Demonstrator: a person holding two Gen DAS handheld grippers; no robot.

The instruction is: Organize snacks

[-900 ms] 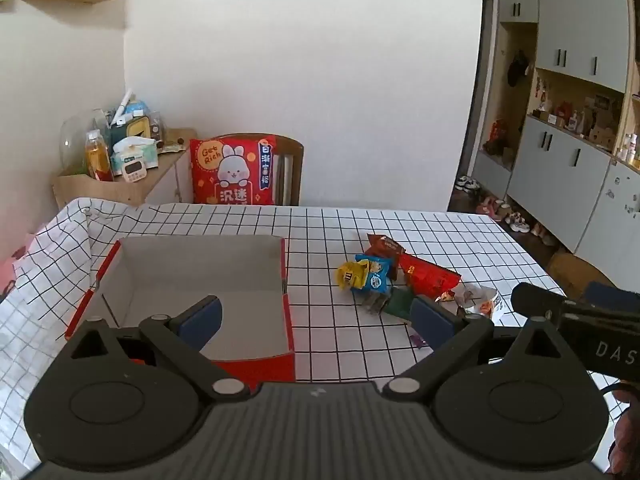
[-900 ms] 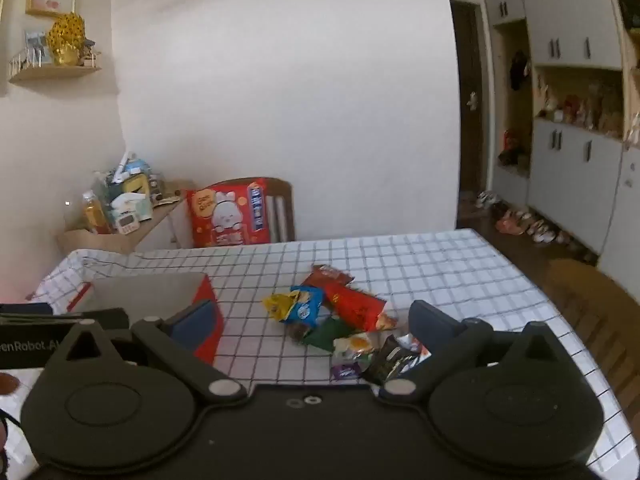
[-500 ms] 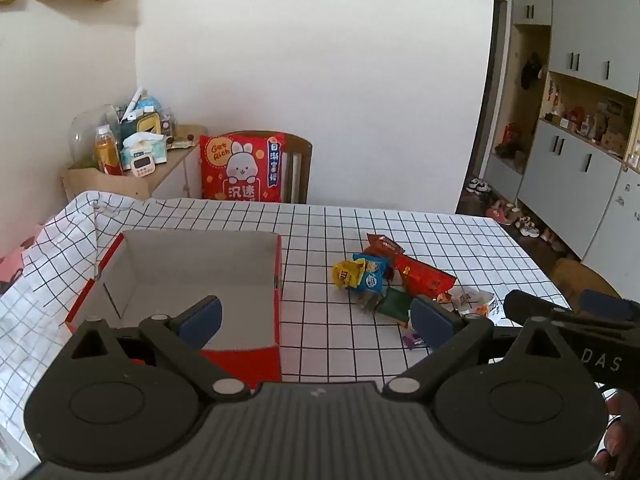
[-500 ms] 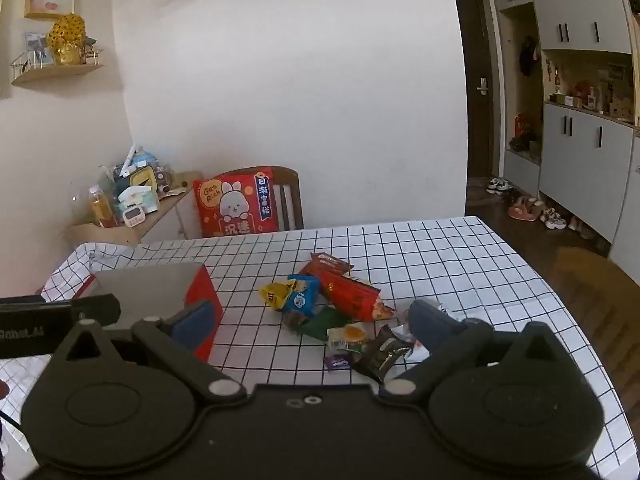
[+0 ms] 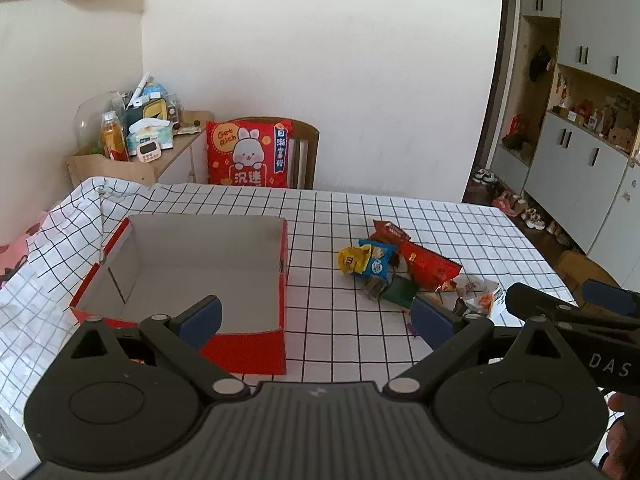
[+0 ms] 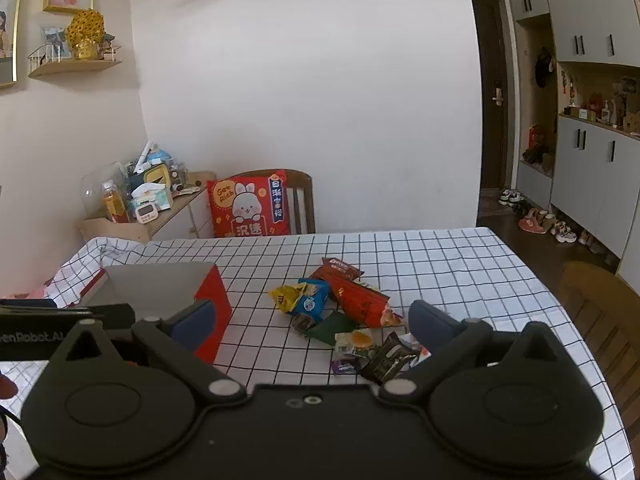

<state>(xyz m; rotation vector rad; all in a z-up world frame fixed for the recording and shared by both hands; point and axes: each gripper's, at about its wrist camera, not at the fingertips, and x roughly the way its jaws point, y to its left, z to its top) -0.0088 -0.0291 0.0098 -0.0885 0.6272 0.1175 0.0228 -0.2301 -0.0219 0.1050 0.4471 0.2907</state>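
Snacks (image 6: 340, 312) lie in a loose heap on the checked tablecloth (image 6: 440, 264), right of the open red box (image 5: 192, 268), which stands empty and well apart from them. Both your left gripper (image 5: 316, 316) and your right gripper (image 6: 308, 320) hang above the near edge with fingers spread wide, nothing between them. These packets look light, soft and crinkly, so they will likely slide on the cloth and buckle under a pinch; take each across its flat body or by a sealed end, not by a puffed middle. The long red packet (image 6: 362, 304) overlaps its neighbours, so the small dark packet (image 6: 390, 358) nearest you seems the easier first pick.
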